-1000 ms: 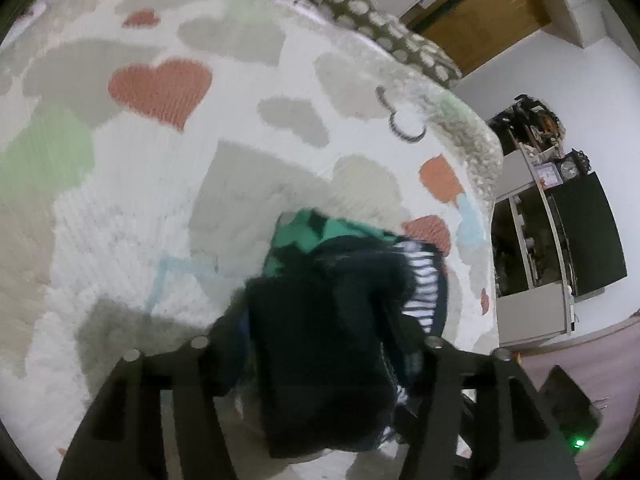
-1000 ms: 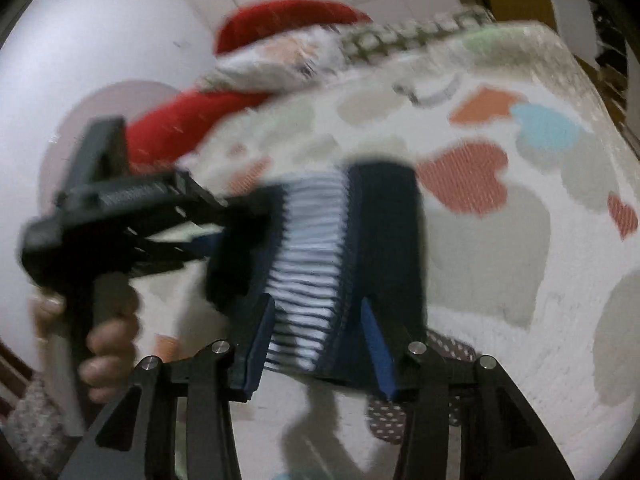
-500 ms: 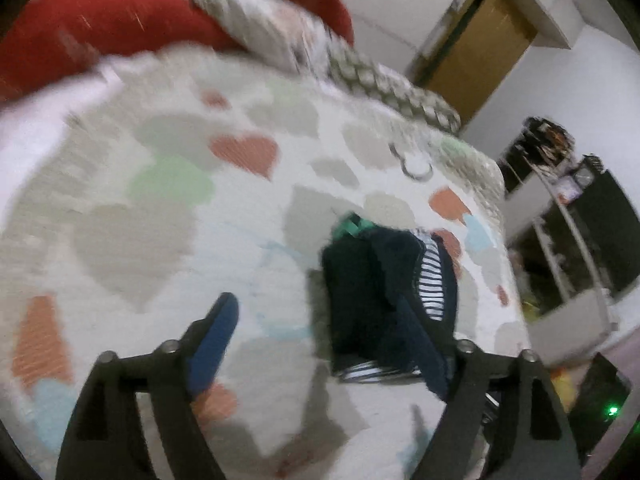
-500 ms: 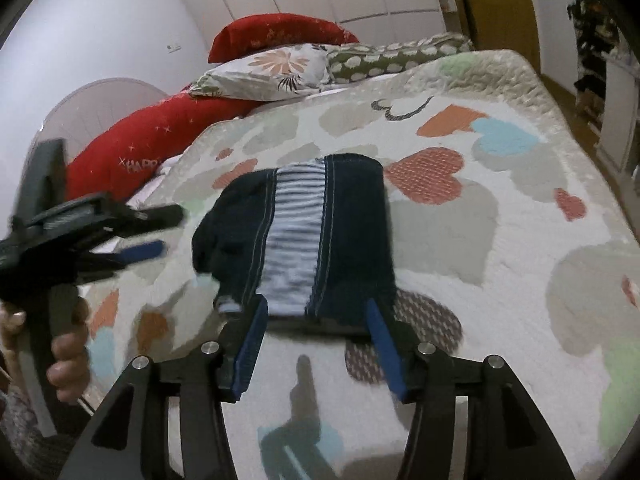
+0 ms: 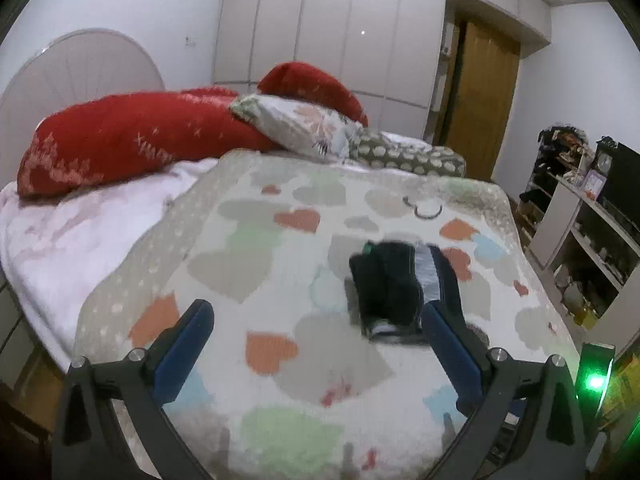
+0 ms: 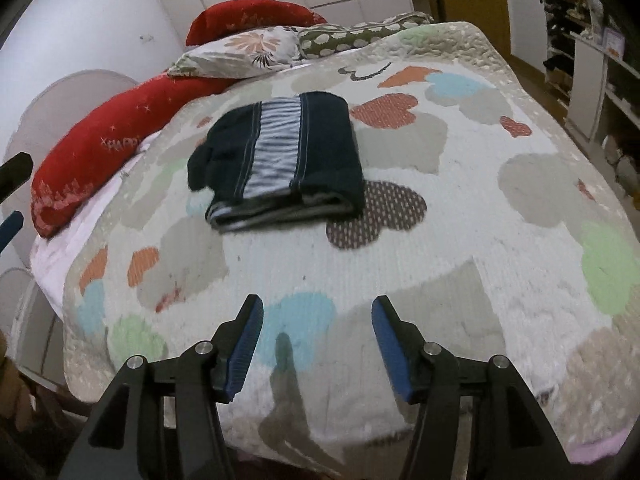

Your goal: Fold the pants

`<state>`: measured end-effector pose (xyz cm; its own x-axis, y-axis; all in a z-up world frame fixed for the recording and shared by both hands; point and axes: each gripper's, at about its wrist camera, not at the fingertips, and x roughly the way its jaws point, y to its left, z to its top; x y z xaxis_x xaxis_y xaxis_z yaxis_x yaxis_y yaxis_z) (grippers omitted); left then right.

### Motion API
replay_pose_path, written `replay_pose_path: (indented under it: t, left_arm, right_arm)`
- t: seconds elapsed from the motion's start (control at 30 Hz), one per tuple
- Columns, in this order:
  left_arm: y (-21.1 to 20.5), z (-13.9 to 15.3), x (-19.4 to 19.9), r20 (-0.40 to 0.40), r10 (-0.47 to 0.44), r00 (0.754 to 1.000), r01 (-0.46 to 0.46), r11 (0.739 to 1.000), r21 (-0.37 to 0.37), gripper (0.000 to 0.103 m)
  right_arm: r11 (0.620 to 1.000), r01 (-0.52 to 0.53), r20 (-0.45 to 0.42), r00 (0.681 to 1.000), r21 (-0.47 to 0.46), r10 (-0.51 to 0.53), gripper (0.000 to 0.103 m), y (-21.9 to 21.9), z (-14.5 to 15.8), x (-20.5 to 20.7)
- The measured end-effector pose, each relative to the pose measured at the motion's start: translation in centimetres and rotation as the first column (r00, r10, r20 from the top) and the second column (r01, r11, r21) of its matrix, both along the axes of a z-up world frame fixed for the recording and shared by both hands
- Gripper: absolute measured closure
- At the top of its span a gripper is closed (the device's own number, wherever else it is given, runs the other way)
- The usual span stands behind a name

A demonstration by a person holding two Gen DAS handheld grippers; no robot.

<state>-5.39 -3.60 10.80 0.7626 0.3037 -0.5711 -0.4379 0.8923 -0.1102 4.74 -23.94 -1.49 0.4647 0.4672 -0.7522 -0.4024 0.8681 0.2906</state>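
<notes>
The pants (image 6: 280,156) lie folded into a compact dark navy bundle with a grey striped band, on the heart-patterned quilt (image 6: 460,240). In the left wrist view the pants (image 5: 394,286) sit just beyond the right finger. My left gripper (image 5: 316,316) is open and empty, held above the quilt short of the bundle. My right gripper (image 6: 318,312) is open and empty, well back from the pants near the bed's front edge. The tips of the left gripper show at the far left edge of the right wrist view.
Red bolster pillows (image 5: 132,136), a floral pillow (image 5: 300,124) and a spotted pillow (image 5: 404,152) line the headboard end. A pink blanket (image 5: 72,240) lies at the left. Shelves (image 5: 580,240) stand right of the bed, with a wooden door (image 5: 480,100) behind.
Both grippers let go of the pants and pulled back and up. The folded bundle now lies free on the quilt, farther from both grippers.
</notes>
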Motion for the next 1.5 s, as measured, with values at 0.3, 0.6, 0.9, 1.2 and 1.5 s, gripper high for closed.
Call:
replay_pose_path:
  t: [0.3,0.6,0.9,1.2,1.5]
  left_arm:
    - [-2.1,-0.3,-1.6,-0.059,-0.031,0.998,0.032,0.999,0.019,0.000]
    - [-3.4,-1.6,-1.4,-0.128,-0.057,0.990,0.059,0.998,0.005,0.000]
    - [-4.0,-2.0,-1.1,-0.147,-0.074,0.986,0.076,0.997,0.003,0.000]
    - [-4.2,-2.4,-0.8,-0.165,-0.087,0.982,0.087,0.996,-0.007,0.000]
    - [-3.8,-4.2,0.1,-0.207,-0.091,0.974,0.082,0.995,-0.052,0.000]
  right_arm:
    - [0.998,-0.003,0.020,1.000,-0.058,0.004,0.037,0.7,0.5,-2.7]
    - [0.995,0.014,0.019,1.000,-0.098,-0.012,0.036,1.2,0.6,-3.2]
    - [0.990,0.044,0.041,0.998,-0.131,-0.039,0.034,0.8,0.5,-3.2]
    - [0.988,0.054,0.040,0.998,-0.142,-0.049,0.033,0.6,0.5,-3.0]
    - [0.984,0.085,0.002,0.996,-0.155,-0.086,0.033,-0.3,-0.9,-2.2]
